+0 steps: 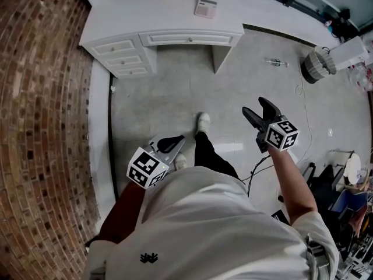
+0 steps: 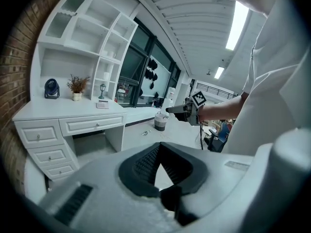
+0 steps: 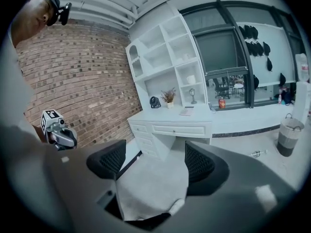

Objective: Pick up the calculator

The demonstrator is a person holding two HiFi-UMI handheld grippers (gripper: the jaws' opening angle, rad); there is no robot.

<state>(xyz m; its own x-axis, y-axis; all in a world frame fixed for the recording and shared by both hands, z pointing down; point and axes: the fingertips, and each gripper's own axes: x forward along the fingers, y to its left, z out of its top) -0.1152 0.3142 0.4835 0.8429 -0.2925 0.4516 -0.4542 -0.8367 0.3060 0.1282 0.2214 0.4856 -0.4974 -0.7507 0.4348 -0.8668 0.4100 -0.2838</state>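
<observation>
**A:** Largest entry?

**B:** White wooden desk with drawers [image 1: 145, 13], against the wall. It stands well ahead of the person, across the grey floor.

**A:** Tongs?

**B:** Right gripper [image 1: 254, 106]: black ribbed jaws spread wide, nothing between them. Left gripper [image 1: 176, 139]: jaws closed together, empty. Both are well apart from the desk.

**A:** Task's thing?

**B:** Small, flat, pale rectangular calculator [image 1: 205, 8], lying on the desk top, toward its right part in the head view.

**A:** Handling?

**B:** Judged light, with a rigid plastic case, smooth and liable to slide. The keys and display are best spared. Take hold across the two long edges at mid-body. Its low profile calls for the tips to come almost to the desk top.
</observation>
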